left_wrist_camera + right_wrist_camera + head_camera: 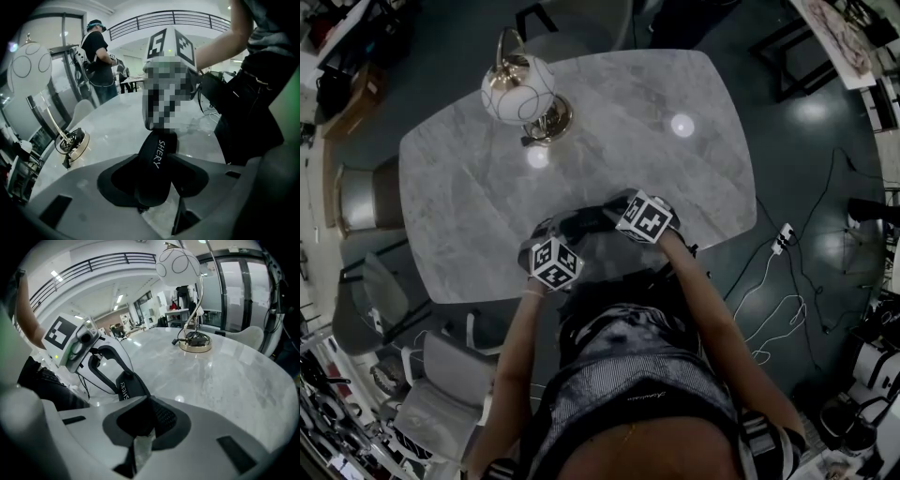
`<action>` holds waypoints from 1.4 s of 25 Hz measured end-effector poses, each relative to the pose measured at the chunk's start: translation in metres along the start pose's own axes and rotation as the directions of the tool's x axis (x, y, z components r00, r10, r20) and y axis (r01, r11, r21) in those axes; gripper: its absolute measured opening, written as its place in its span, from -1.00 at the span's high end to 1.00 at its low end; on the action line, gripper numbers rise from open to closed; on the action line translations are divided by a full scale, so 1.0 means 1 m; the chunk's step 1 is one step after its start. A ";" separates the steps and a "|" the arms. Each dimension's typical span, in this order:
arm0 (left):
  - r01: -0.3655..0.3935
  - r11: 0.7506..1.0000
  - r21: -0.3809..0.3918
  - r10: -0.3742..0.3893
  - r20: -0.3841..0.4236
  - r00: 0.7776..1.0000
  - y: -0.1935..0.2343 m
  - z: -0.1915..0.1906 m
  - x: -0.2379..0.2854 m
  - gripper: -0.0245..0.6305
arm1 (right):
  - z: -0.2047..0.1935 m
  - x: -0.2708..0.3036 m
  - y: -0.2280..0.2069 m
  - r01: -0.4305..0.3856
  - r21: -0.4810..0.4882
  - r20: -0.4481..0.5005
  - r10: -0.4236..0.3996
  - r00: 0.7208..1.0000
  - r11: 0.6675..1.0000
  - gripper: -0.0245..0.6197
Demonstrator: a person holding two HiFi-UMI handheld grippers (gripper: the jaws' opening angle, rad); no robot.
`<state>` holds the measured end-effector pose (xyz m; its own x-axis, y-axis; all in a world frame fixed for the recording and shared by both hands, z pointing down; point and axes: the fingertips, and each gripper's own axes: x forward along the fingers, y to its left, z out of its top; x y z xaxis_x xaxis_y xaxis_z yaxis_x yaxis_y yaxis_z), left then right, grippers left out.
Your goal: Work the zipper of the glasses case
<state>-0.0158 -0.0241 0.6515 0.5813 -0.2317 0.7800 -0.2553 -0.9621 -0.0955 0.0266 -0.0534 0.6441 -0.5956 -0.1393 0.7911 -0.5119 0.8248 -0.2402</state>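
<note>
A black glasses case (586, 221) with white lettering hangs over the front edge of the marble table (656, 169), held between both grippers. In the left gripper view the case (157, 159) runs lengthwise between the pads, and my left gripper (152, 180) is closed on its near end. The right gripper (143, 420) is shut on the other end of the case (129, 389). The pads hide what they pinch there, and no zipper pull shows. In the head view the left gripper (565, 230) and the right gripper (611, 212) face each other, close together.
A lamp with a white globe and a brass base (520, 94) stands at the table's far left. Chairs (356, 197) stand left of the table. A power strip and cables (783, 239) lie on the floor to the right. A person (96, 56) stands beyond the table.
</note>
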 end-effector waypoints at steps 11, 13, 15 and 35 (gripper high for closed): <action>0.047 0.992 -0.113 -0.038 0.081 0.996 0.017 0.002 0.006 0.46 | 0.003 0.011 -0.024 0.039 0.033 -0.008 -0.039 0.999 0.999 0.73; 0.060 0.990 -0.129 -0.049 0.089 0.995 0.019 0.003 0.006 0.46 | 0.003 0.012 -0.026 0.033 0.050 0.001 -0.033 0.999 0.998 0.73; 0.067 0.989 -0.133 -0.055 0.093 0.994 0.018 0.002 0.006 0.46 | 0.003 0.011 -0.027 0.030 0.069 0.015 -0.031 0.999 0.997 0.73; 0.019 0.972 -0.233 0.031 0.211 0.977 0.035 0.014 -0.017 0.53 | 0.063 -0.048 -0.003 0.163 -0.063 0.161 -0.151 0.975 0.985 0.73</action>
<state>-0.0237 -0.0555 0.6256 0.7231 -0.2868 0.6284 -0.4169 -0.9065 0.0660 0.0175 -0.0835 0.5717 -0.6031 -0.3492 0.7171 -0.5626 0.8236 -0.0721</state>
